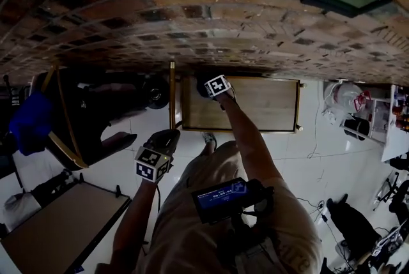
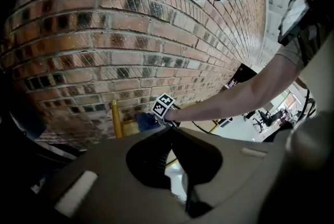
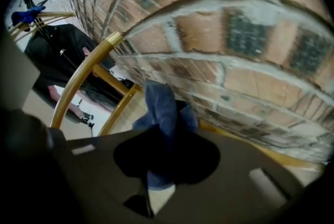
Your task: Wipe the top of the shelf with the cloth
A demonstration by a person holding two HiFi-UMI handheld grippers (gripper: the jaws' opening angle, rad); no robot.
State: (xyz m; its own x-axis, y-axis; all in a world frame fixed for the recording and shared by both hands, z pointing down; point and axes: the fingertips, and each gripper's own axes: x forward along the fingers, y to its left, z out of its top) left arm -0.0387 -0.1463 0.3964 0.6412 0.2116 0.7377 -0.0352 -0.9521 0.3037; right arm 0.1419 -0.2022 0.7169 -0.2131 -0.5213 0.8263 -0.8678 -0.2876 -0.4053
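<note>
The shelf has a wooden top [image 1: 262,103] in a yellow frame [image 2: 116,118] and stands against the brick wall. My right gripper [image 1: 209,87] reaches out to the top's far left corner and is shut on a blue cloth [image 3: 162,110]. The bunched cloth [image 2: 146,121] sticks out past the jaws, next to the yellow corner post [image 3: 83,79]. Whether it touches the wood is hidden. My left gripper [image 1: 166,137] hangs back by my side, well short of the shelf, its jaws [image 2: 171,134] meeting at the tips with nothing between them.
A black coat [image 1: 96,113] hangs on a wooden rack left of the shelf, with a blue item [image 1: 29,122] beside it. A table [image 1: 57,228] stands at lower left. At the right are a plastic bag [image 1: 348,100] and office chairs [image 1: 348,221].
</note>
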